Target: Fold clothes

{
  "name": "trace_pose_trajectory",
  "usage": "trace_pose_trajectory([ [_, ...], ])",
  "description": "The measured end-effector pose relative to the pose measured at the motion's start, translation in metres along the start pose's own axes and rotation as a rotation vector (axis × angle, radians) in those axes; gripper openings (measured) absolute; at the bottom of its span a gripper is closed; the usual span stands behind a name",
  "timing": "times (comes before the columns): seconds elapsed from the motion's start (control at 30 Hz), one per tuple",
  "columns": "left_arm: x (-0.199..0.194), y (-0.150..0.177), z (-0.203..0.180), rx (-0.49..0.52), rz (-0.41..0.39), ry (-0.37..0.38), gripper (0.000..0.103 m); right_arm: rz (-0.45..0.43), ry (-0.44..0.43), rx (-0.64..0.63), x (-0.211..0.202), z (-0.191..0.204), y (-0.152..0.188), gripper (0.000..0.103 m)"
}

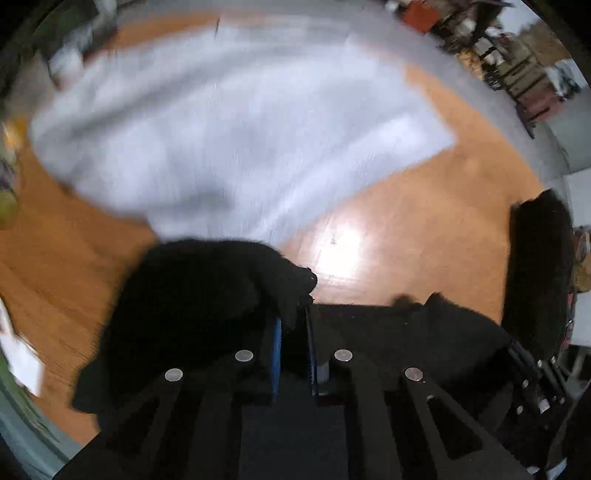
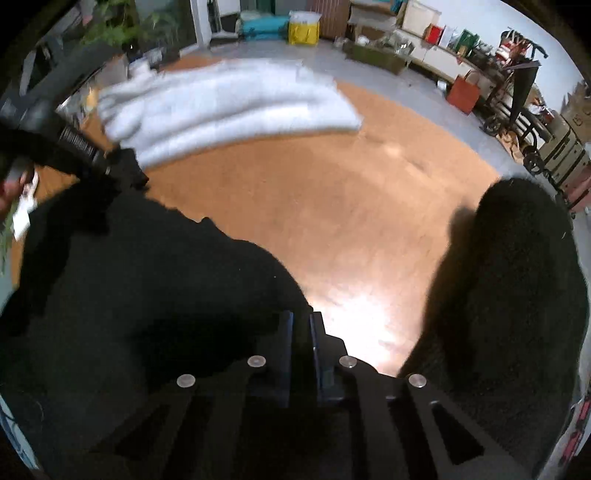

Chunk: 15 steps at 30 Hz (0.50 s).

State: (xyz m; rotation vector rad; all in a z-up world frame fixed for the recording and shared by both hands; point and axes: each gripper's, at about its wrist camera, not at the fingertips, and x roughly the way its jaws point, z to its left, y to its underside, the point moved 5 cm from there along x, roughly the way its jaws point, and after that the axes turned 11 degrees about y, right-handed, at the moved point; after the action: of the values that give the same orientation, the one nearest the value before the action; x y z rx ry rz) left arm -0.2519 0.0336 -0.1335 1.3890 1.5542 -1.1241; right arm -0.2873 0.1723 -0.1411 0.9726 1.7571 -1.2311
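A black garment (image 1: 199,295) hangs from my left gripper (image 1: 295,314), whose jaws are shut on its cloth above the wooden table (image 1: 406,221). My right gripper (image 2: 301,325) is shut on the same black garment (image 2: 140,295), which spreads to its left. A black sleeve or fold (image 2: 517,280) lies at the right; it also shows in the left wrist view (image 1: 535,273). A white garment (image 1: 229,133) lies spread on the table beyond; in the right wrist view it (image 2: 229,103) is at the far left. The left gripper's body (image 2: 74,147) shows at the left of the right wrist view.
The wooden table (image 2: 332,206) is round-edged and shiny in the middle. Beyond it are grey floor, a yellow bag (image 2: 303,29), a red bag (image 2: 463,92), shelves and carts (image 2: 535,122) at the right, and plants (image 2: 122,26) at the left.
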Motion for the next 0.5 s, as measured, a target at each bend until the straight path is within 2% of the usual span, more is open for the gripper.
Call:
trace_pose_trajectory([
  [0.1, -0.059, -0.034, -0.026, 0.031, -0.179, 0.045, 0.012, -0.096, 0.075, 0.029, -0.028, -0.023, -0.035, 0.009],
  [0.13, -0.066, -0.046, -0.027, -0.013, -0.231, 0.089, 0.014, -0.141, 0.100, 0.069, -0.039, -0.036, -0.051, 0.009],
  [0.17, -0.072, -0.058, -0.028, -0.057, -0.282, 0.133, 0.016, -0.188, 0.121, 0.129, -0.050, -0.050, -0.067, 0.014],
  [0.2, -0.079, -0.070, -0.028, -0.101, -0.333, 0.177, 0.028, -0.221, 0.135, 0.187, -0.057, -0.063, -0.080, 0.024],
  [0.23, -0.086, -0.082, -0.029, -0.145, -0.384, 0.221, 0.054, -0.220, 0.137, 0.248, -0.056, -0.074, -0.088, 0.057],
  [0.27, -0.078, -0.080, -0.022, -0.218, -0.364, 0.283, 0.068, -0.194, 0.139, 0.315, -0.051, -0.086, -0.094, 0.078],
  [0.3, -0.071, -0.078, -0.015, -0.291, -0.344, 0.345, 0.078, -0.174, 0.121, 0.360, -0.049, -0.092, -0.094, 0.075],
  [0.33, -0.066, -0.069, -0.013, -0.297, -0.310, 0.445, 0.078, -0.164, 0.069, 0.371, -0.048, -0.090, -0.084, 0.065],
  [0.4, -0.057, -0.049, -0.007, -0.306, -0.238, 0.644, 0.078, -0.143, -0.033, 0.393, -0.047, -0.085, -0.066, 0.068],
  [0.43, -0.054, -0.035, -0.004, -0.256, -0.186, 0.655, 0.078, -0.130, -0.085, 0.386, -0.046, -0.078, -0.050, 0.071],
  [0.5, -0.054, -0.004, 0.008, -0.160, -0.150, 0.527, 0.078, -0.074, -0.162, 0.321, -0.037, -0.051, -0.004, 0.072],
])
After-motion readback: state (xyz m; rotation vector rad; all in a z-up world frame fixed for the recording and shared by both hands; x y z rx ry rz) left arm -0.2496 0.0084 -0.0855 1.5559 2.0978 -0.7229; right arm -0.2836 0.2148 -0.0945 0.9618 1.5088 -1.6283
